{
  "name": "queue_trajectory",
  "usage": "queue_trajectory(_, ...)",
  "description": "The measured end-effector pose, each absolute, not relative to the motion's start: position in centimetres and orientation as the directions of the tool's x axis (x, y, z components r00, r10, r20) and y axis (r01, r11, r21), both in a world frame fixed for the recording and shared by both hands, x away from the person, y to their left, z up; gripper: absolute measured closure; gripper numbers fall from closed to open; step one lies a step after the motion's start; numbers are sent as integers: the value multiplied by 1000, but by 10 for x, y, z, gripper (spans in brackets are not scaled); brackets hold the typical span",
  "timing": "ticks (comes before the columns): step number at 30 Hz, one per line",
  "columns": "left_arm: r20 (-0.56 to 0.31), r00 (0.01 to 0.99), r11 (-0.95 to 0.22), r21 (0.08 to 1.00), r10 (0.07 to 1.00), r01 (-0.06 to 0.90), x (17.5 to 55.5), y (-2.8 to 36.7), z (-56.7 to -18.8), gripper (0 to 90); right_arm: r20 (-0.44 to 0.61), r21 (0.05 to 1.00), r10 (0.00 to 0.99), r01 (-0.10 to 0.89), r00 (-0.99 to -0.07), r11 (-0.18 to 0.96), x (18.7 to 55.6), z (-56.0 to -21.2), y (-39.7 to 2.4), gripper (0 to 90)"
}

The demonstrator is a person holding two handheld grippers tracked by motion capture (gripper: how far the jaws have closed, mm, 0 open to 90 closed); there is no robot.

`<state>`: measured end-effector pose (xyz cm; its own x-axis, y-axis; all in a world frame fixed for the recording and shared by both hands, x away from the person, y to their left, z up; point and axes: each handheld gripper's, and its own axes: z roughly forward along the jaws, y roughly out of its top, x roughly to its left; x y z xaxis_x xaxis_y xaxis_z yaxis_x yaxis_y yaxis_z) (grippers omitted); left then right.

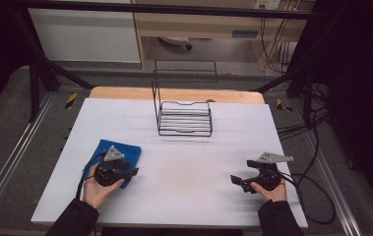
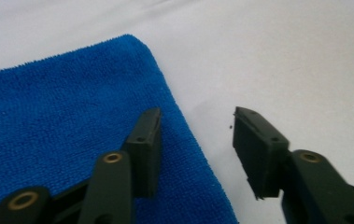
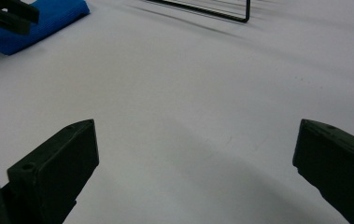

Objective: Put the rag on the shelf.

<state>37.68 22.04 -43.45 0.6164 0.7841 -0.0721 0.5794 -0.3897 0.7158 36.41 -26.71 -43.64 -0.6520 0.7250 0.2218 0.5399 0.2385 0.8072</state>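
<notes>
A folded blue cloth (image 1: 126, 149) lies at the left of the white table (image 1: 189, 167). My left gripper (image 1: 132, 173) sits low at the cloth's near right edge, held in a hand. In the left gripper view its jaws stand partly apart (image 2: 195, 140): one jaw is over the blue cloth (image 2: 62, 116), the other over bare table, and the cloth's edge runs between them without being pinched. My right gripper (image 1: 243, 173) rests at the right of the table with its jaws wide apart (image 3: 195, 158) and nothing between them. It looks toward the cloth (image 3: 39, 21).
A black wire rack (image 1: 184, 118) stands at the back middle of the table, and its base rail (image 3: 202, 9) is seen from the right gripper. Cables trail off the table's right side. The table's wooden far edge (image 1: 174, 93) lies behind the rack.
</notes>
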Motion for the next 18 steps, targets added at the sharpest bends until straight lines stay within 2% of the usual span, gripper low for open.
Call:
queue_trajectory(4, -48, 595, -395, 705, 802, 589, 379, 218, -441, 625, 221, 808, 724, 539, -653, 239, 364, -436, -267, 9)
queue_trajectory(13, -18, 564, -390, 704, 826, 593, 379, 217, -446, 734, 218, 811, 725, 535, -653, 238, 364, -436, -268, 9)
queue_trajectory(18, -13, 557, -392, 697, 830, 601, 381, 218, -446, 837, 222, 810, 725, 537, -652, 235, 364, -436, -268, 9)
